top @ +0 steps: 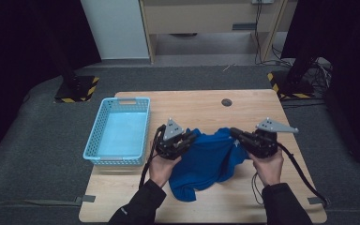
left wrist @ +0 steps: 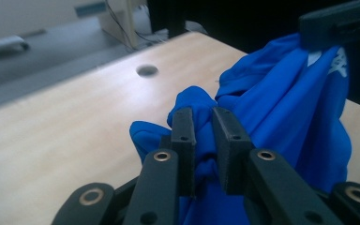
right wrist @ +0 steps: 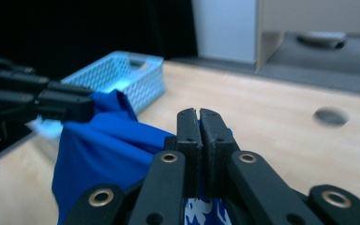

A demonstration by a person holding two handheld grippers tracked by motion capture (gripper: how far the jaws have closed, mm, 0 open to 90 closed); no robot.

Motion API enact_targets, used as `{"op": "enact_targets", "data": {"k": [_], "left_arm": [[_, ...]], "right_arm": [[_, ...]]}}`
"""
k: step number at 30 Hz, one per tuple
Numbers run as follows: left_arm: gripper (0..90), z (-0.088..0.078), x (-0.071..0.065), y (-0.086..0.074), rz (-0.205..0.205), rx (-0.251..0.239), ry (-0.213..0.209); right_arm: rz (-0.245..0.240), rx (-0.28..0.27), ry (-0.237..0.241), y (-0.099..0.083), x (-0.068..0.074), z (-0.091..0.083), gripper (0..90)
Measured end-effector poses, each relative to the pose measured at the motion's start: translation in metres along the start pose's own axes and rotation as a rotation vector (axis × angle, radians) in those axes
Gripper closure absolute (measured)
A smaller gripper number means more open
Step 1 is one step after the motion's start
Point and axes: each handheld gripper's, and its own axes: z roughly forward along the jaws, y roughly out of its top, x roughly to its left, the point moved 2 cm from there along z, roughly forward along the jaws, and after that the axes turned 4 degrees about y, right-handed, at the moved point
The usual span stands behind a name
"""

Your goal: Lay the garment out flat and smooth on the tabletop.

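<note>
From where I stand, the blue garment (top: 208, 161) hangs stretched between the two grippers over the near half of the wooden table (top: 201, 105), its lower folds trailing toward six o'clock and touching or close to the tabletop. The left gripper (top: 191, 138) has its jaws nearly closed on a bunched fold at the cloth's nine o'clock end; in the left gripper view the fabric fills the narrow gap between the pads. The right gripper (top: 235, 132) bites the three o'clock end with its jaws pressed almost together, a thin edge of cloth, with white print on it, pinched there in the right gripper view.

So the garment's long axis runs nine to three, gripper to gripper, sagging in the middle. The light blue basket (top: 119, 132) sits at nine o'clock from the cloth, just beyond the left hand (top: 161, 164). That hand is plainly the nearer one; I judge the right hand (top: 268, 165) would have to carry its end across the whole span if the cloth goes in there.
</note>
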Motion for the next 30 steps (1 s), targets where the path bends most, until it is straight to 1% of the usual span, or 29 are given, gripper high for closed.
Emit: {"op": "enact_targets", "data": {"k": [1, 2, 3, 5, 6, 7, 8, 9, 10, 11, 12, 13, 14, 15, 17, 18, 19, 20, 21, 22, 23, 24, 26, 27, 28, 29, 30], "left_arm": [[79.0, 0.002, 0.002, 0.008, 0.016, -0.007, 0.02], [79.0, 0.004, 0.003, 0.015, 0.034, -0.014, 0.043], [79.0, 0.006, 0.005, 0.023, 0.047, -0.017, 0.064], [78.9, 0.012, 0.009, 0.036, 0.074, -0.038, 0.108], [78.4, 0.021, 0.014, 0.047, 0.111, -0.053, 0.161], [77.6, 0.021, 0.014, 0.047, 0.111, -0.053, 0.161], [77.6, 0.029, 0.018, 0.05, 0.116, -0.055, 0.181], [68.5, 0.037, 0.024, 0.052, 0.117, -0.049, 0.213], [63.6, 0.054, 0.036, 0.048, 0.086, -0.011, 0.259], [58.2, 0.054, 0.036, 0.048, 0.086, -0.011, 0.259], [54.9, 0.06, 0.042, 0.043, 0.062, 0.018, 0.275], [54.9, 0.063, 0.046, 0.038, 0.037, 0.039, 0.277], [52.9, 0.063, 0.051, 0.025, 0.013, 0.032, 0.262], [51.1, 0.063, 0.051, 0.025, 0.013, 0.032, 0.262], [50.4, 0.062, 0.055, 0.013, 0.008, 0.047, 0.259], [45.4, 0.061, 0.056, 0.001, -0.019, 0.063, 0.254], [44.1, 0.061, 0.056, 0.001, -0.019, 0.063, 0.254], [42.3, 0.058, 0.053, -0.009, -0.026, 0.074, 0.243], [39.5, 0.056, 0.051, -0.015, -0.032, 0.078, 0.238], [37.4, 0.056, 0.051, -0.015, -0.032, 0.078, 0.238], [37.4, 0.054, 0.048, -0.02, -0.037, 0.079, 0.233], [31.3, 0.052, 0.046, -0.025, -0.032, 0.085, 0.23], [25.9, 0.048, 0.04, -0.037, -0.021, 0.106, 0.235], [25.9, 0.046, 0.038, -0.043, -0.014, 0.113, 0.237], [20.6, 0.044, 0.035, -0.049, -0.015, 0.122, 0.24], [20.6, 0.042, 0.034, -0.056, -0.023, 0.133, 0.238], [18.8, 0.041, 0.033, -0.062, -0.035, 0.145, 0.232]], "right_arm": [[0.0, 0.0, 0.0, 0.0, 0.0, 0.0, 87.3], [-0.003, -0.031, -0.036, 0.014, -0.003, 0.005, 87.2], [-0.003, -0.031, -0.036, 0.014, -0.003, 0.005, 87.2], [-0.007, -0.053, -0.082, 0.025, -0.008, 0.014, 87.2], [-0.003, -0.076, -0.128, 0.035, -0.015, 0.024, 87.0], [-0.003, -0.076, -0.128, 0.035, -0.015, 0.024, 87.0], [0.004, -0.086, -0.151, 0.039, -0.019, 0.03, 86.6], [0.021, -0.086, -0.227, 0.045, -0.029, 0.044, 79.2], [0.035, -0.071, -0.274, 0.045, -0.036, 0.05, 69.7], [0.048, -0.046, -0.326, 0.043, -0.044, 0.056, 62.5], [0.05, -0.016, -0.368, 0.04, -0.05, 0.059, 59.3], [0.05, -0.016, -0.368, 0.04, -0.05, 0.059, 59.3], [0.059, 0.007, -0.388, 0.031, -0.059, 0.06, 51.5], [0.059, 0.007, -0.388, 0.031, -0.059, 0.06, 51.5], [0.066, 0.018, -0.37, 0.019, -0.064, 0.057, 46.5], [0.072, 0.035, -0.374, 0.006, -0.069, 0.054, 42.0], [0.076, 0.042, -0.37, 0.0, -0.071, 0.053, 40.0], [0.079, 0.05, -0.366, -0.006, -0.072, 0.051, 37.6], [0.082, 0.057, -0.359, -0.013, -0.072, 0.05, 35.7], [0.076, 0.067, -0.353, -0.02, -0.072, 0.048, 33.4], [0.076, 0.067, -0.353, -0.02, -0.072, 0.048, 33.4], [0.065, 0.089, -0.345, -0.033, -0.07, 0.046, 29.4], [0.057, 0.111, -0.335, -0.048, -0.066, 0.045, 27.5], [0.057, 0.111, -0.335, -0.048, -0.066, 0.045, 27.5], [0.048, 0.141, -0.33, -0.063, -0.061, 0.045, 25.1], [0.048, 0.141, -0.33, -0.063, -0.061, 0.045, 25.1], [0.028, 0.177, -0.326, -0.076, -0.057, 0.047, 23.8]]}}
